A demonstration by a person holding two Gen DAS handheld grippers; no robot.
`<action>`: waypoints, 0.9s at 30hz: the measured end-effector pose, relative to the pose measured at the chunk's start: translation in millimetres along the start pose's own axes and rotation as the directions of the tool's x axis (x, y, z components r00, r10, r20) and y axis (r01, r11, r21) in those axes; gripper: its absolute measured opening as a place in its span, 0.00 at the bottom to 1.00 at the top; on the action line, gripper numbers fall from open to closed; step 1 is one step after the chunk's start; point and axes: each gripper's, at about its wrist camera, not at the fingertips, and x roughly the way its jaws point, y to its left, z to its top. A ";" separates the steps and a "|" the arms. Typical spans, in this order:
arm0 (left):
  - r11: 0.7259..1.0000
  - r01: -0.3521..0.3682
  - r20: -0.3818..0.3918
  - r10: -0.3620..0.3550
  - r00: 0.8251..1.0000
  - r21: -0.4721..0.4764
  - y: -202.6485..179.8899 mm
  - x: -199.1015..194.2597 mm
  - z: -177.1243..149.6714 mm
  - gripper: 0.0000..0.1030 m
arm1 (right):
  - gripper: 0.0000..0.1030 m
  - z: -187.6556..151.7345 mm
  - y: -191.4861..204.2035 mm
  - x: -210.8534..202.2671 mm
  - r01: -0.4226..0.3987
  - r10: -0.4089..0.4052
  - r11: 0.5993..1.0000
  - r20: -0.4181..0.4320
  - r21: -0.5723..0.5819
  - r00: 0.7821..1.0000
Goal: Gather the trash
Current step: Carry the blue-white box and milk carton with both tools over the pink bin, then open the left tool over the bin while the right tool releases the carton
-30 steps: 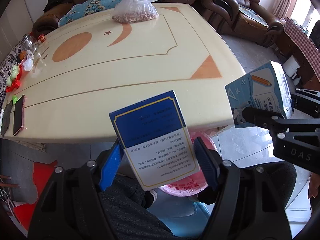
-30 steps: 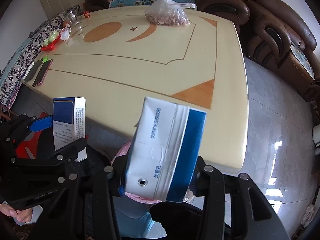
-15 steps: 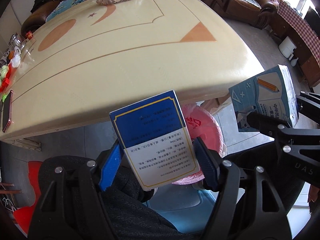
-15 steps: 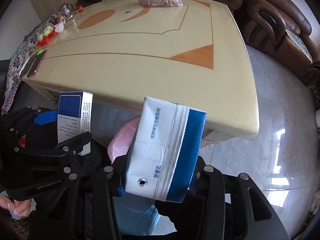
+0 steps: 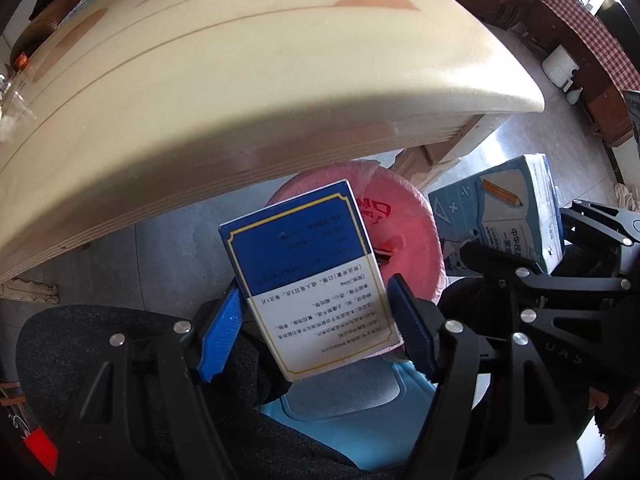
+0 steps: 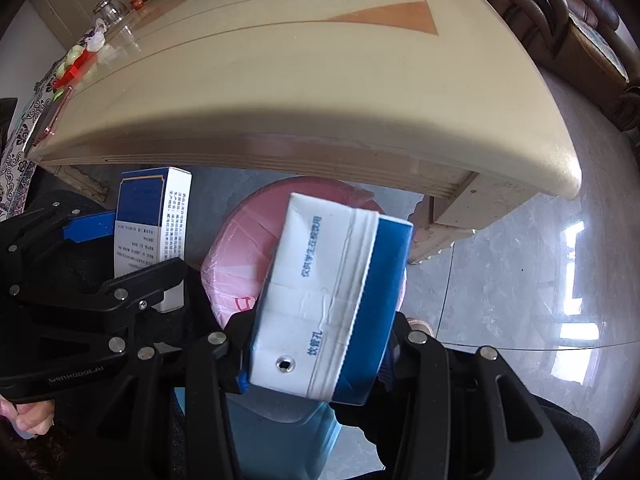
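My left gripper [image 5: 316,320] is shut on a blue and white medicine box [image 5: 308,276], held upright below the table's front edge; it also shows in the right wrist view [image 6: 150,232]. My right gripper [image 6: 316,364] is shut on a blue and white milk carton [image 6: 328,300], which also shows in the left wrist view [image 5: 508,216]. A bin lined with a pink bag [image 5: 400,216] stands on the floor under the table edge, just beyond both boxes; it also shows in the right wrist view [image 6: 240,248].
The cream table [image 5: 240,80] overhangs close above, with a table leg [image 6: 444,216] at the right. A blue plastic stool [image 5: 360,412] and dark trouser legs lie below the grippers. Brown sofas [image 6: 560,8] stand behind. Grey tile floor lies to the right.
Both grippers have dropped from above the tabletop to below its front edge, carrying their boxes. The pink-lined bin has come into full view just ahead of them.
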 end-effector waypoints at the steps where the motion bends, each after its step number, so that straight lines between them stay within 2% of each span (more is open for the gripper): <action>1: 1.000 0.002 -0.013 -0.002 1.000 0.001 0.3 5.9 0.0 0.68 | 0.43 -0.9 -1.1 5.2 0.003 -0.003 1.000 -0.002 0.005 1.000; 6: 1.000 0.010 -0.077 -0.009 0.997 0.008 2.1 36.6 -3.1 0.68 | 0.43 -5.8 -1.6 31.0 0.031 -0.031 0.999 -0.019 0.017 0.999; 17: 0.999 0.031 -0.166 -0.025 0.986 0.034 -5.8 88.6 -6.0 0.68 | 0.43 -14.0 -5.4 93.5 0.028 -0.024 0.999 -0.097 0.045 0.995; 27: 0.998 0.058 -0.219 -0.049 0.974 0.037 -10.3 126.8 -7.3 0.68 | 0.43 -12.5 -24.9 128.2 0.023 -0.012 0.998 -0.167 0.064 0.986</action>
